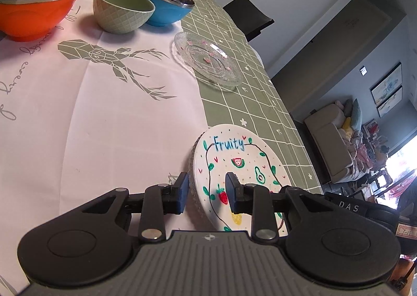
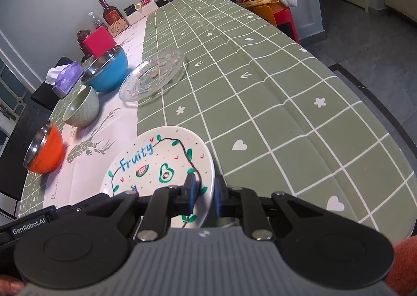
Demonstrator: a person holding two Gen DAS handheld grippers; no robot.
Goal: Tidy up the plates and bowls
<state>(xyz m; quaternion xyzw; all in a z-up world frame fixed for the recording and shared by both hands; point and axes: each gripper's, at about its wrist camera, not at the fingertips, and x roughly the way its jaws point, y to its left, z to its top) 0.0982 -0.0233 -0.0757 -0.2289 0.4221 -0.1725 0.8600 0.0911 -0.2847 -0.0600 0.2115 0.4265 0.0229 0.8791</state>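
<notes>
The white plate [image 2: 161,165] with fruit drawings sits near the table's [image 2: 286,113] front edge, half on the pink cloth [image 1: 78,126] and half on the green. Both claws are at its rim. The right claw [image 2: 204,191] pinches the rim tight, one finger on top and one under. The left claw [image 1: 207,189] has the other side of the rim between its fingers, but there looks to be a gap, so it is not squeezing yet.

The plate looks hard, smooth and easy to break. It may slip, so holding the rim on both sides seems best. The glass plate [image 2: 152,75] sits farther back, near the blue bowl [image 2: 106,71], green bowl [image 2: 82,107] and orange bowl [image 2: 44,152].
</notes>
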